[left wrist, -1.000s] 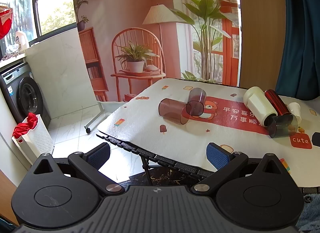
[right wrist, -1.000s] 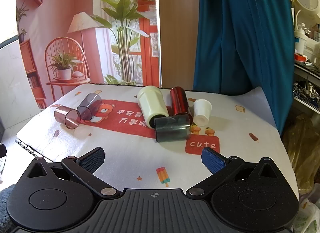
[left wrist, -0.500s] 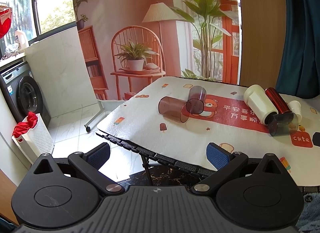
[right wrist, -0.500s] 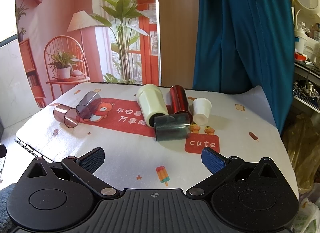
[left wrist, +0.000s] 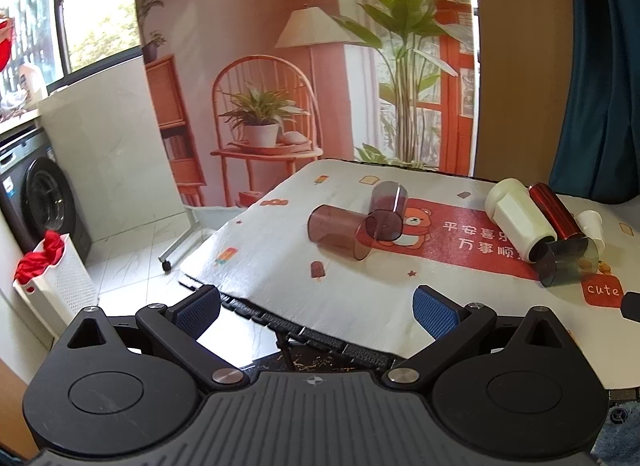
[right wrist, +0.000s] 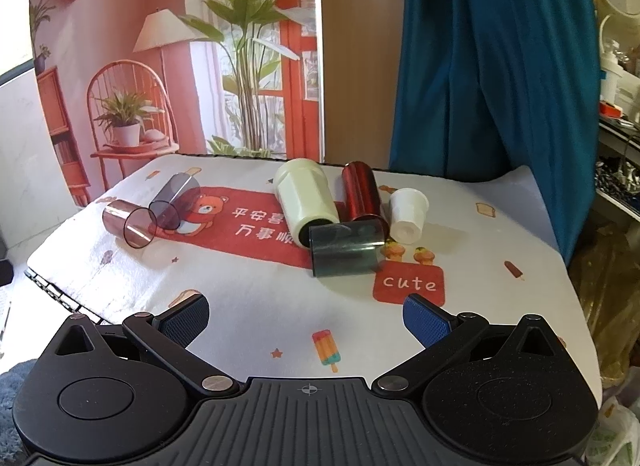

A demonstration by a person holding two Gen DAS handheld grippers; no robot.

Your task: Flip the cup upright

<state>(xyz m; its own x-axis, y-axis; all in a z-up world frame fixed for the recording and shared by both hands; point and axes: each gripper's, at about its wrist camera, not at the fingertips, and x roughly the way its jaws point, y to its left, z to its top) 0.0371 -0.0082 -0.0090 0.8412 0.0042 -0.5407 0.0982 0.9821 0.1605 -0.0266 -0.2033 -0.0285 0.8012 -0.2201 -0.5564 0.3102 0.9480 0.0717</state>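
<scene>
Worktop (right wrist: 248,306), draped in a printed white cloth, carrying six cups, none yet upright. Cream tumbler (right wrist: 306,197), the largest, lies on its side near the middle with its mouth toward the viewer; red metallic cup (right wrist: 360,193) lies just beside it. Dark smoky cup (right wrist: 346,250) lies crosswise at their mouths, touching or nearly so. Two tinted cups lie apart at the left end: pinkish cup (left wrist: 338,231) and purple-grey cup (left wrist: 386,207), rims meeting. Small white paper cup (right wrist: 408,211) lies tipped beside the red one.

Step in hand, as judged: the approach; no cup is chosen or touched. The next move calls for bringing one pair of tongs down across the wall of a lying cup, closing, then rotating it onto its base. The transparent cups look light and apt to roll.

Left tongs (left wrist: 316,312) hover off the worktop's near left corner, jaws spread wide and holding nothing, aimed toward the tinted pair. Right tongs (right wrist: 306,316) hover over the near edge, likewise spread and holding nothing, pointing at the smoky cup.
</scene>
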